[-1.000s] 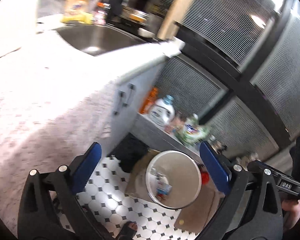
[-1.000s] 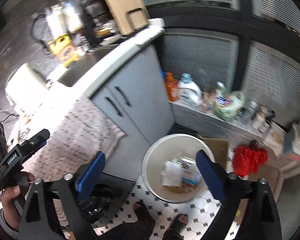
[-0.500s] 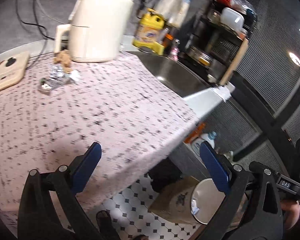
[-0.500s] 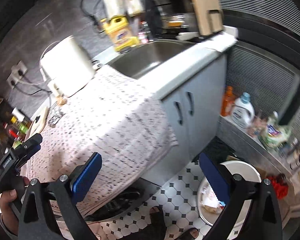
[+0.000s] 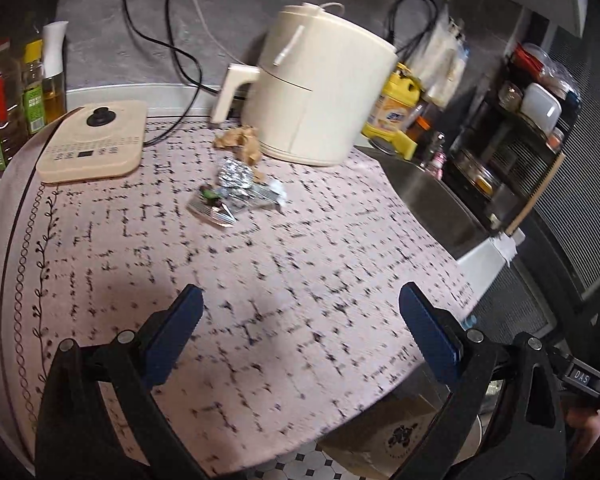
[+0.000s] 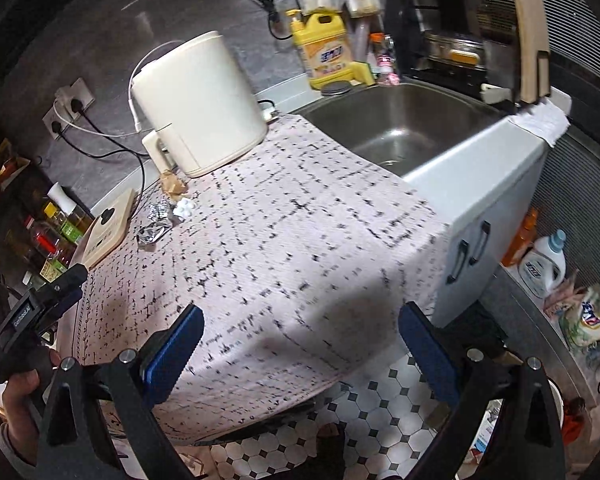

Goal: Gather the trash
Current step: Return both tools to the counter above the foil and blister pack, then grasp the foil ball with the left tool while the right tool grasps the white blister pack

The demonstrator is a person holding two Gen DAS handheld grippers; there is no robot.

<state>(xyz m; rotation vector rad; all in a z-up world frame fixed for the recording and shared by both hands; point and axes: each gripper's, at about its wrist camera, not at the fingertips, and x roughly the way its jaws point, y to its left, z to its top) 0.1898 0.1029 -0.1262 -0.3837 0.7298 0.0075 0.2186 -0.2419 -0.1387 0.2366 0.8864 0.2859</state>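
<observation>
Both tools hang above the near edge of the desk (image 5: 308, 240), which is covered by a pale pink cloth with a black dashed pattern. The left gripper (image 5: 300, 332) has its blue pads spread wide with nothing between them; the right gripper (image 6: 300, 344) is likewise spread wide and empty. The trash sits well apart from both grippers, toward 12 o'clock on the desk, just in front of the cream appliance (image 5: 320, 88). It consists of a crumpled brown paper wad (image 5: 240, 142) touching the base of the appliance, a crumpled foil piece (image 5: 236, 172) just beside it at 6 o'clock, and a cluster of shiny wrappers (image 5: 236, 200) nearer the viewer, with a white scrap at its 3 o'clock end. In the right wrist view the same group lies at 10 o'clock from the gripper: the brown wad (image 6: 174, 186), the foil (image 6: 154, 224) and a small white piece (image 6: 184, 209). A beige induction cooker (image 5: 94, 140) lies flat at 9 o'clock of the trash. A steel sink (image 6: 404, 128) is set into the counter at 3 o'clock of the appliance, with a yellow detergent bottle (image 6: 326, 52) behind it. The hand (image 6: 20, 384) holding the left tool is visible at the lower left of the right wrist view.
</observation>
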